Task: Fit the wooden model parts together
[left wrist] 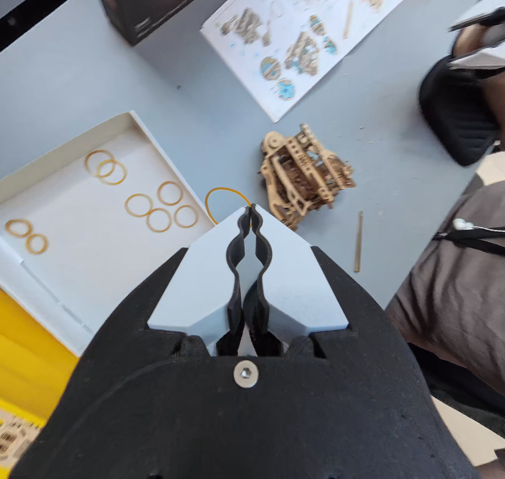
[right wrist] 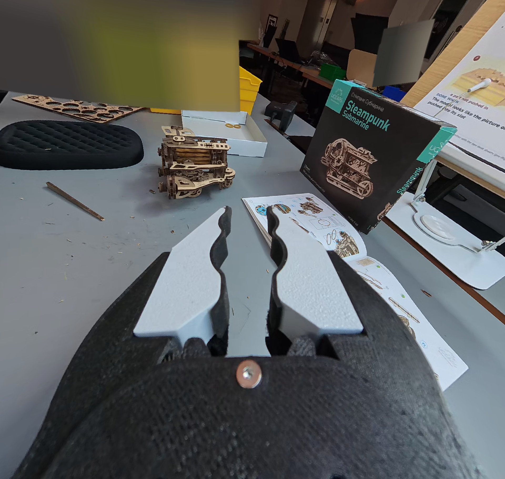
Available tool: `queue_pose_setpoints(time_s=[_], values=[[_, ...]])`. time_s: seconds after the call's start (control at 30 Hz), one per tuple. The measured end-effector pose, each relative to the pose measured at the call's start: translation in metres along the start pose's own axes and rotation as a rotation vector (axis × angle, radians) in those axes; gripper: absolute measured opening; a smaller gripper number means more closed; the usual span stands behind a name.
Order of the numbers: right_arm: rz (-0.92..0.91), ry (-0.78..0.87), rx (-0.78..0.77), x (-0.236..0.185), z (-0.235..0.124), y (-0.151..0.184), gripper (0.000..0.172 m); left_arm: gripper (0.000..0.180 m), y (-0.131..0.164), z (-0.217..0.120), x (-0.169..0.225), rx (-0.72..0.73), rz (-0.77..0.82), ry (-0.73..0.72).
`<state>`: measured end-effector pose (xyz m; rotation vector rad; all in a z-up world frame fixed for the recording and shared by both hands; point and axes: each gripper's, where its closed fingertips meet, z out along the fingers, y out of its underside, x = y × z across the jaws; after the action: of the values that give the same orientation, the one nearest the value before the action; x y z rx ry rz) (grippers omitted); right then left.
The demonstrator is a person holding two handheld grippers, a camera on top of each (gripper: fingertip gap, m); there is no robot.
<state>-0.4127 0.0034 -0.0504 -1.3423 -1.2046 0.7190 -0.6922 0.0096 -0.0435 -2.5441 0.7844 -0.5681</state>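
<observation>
Left hand-held gripper (left wrist: 250, 209) is pinching a yellow rubber band (left wrist: 226, 190) at its tips, loop hanging ahead and left of the fingers. Band is looking thin, stretchy, slippery: grip near its edge, avoid snapping. Right hand-held gripper (right wrist: 248, 211) is standing apart, holding nothing. Model (right wrist: 192, 162) is sitting on the tabletop (right wrist: 90, 261) ahead and left of it: light, thin plywood, fragile; safest hold is likely the outer frame rails.
</observation>
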Motion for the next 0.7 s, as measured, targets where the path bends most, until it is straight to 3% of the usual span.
queue_pose_setpoints(time_s=[0.13,0.37,0.5,0.6,0.7], values=[[0.006,-0.046,0.021,-0.008,-0.001,-0.005,0.026,0.000,-0.025,0.001,0.092,0.126,0.104,0.233],[0.118,-0.367,0.053,-0.066,0.002,-0.016,0.034,0.000,-0.030,0.033,0.218,0.232,0.245,0.567],[0.207,-0.448,0.110,-0.076,0.000,-0.025,0.046,0.000,-0.029,0.050,0.253,0.209,0.277,0.708],[0.286,-0.566,0.164,-0.086,-0.008,-0.033,0.046,0.000,-0.033,0.058,0.260,0.189,0.287,0.752],[0.314,-0.584,0.181,-0.085,-0.008,-0.033,0.045,0.000,-0.036,0.060,0.266,0.181,0.294,0.796]])
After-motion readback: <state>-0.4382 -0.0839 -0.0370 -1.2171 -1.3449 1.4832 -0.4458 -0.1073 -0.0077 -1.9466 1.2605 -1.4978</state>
